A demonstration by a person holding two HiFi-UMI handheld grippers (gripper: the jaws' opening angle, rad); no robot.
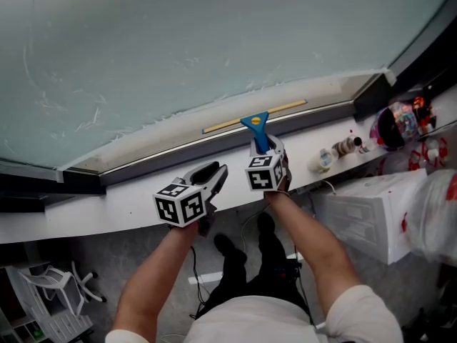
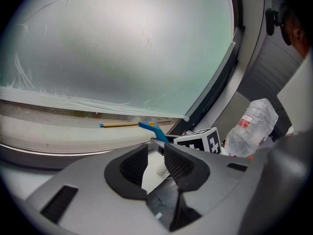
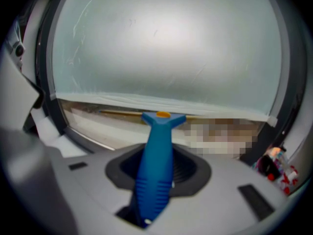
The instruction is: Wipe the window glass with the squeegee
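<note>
Two grippers work at the window. The left gripper (image 1: pixel 215 175) hovers over the white sill (image 1: pixel 107 209), its jaws apart with nothing between them. The right gripper (image 1: pixel 274 153), just beside it, is clamped on the blue handle of the squeegee (image 1: pixel 255 123). The handle runs up and away from the jaws. The blade lies level along the foot of the glass (image 1: pixel 178 48), close above the lower frame. Contact with the pane cannot be confirmed. Streaks and flecks show on the glass above.

Step in hand, as judged: the blade is at the bottom of a pass. The next move calls for:
1. Raising the blade to an unwiped strip.
2. Seating its edge flat on the pane.
3. Drawing it down under even pressure.
</note>
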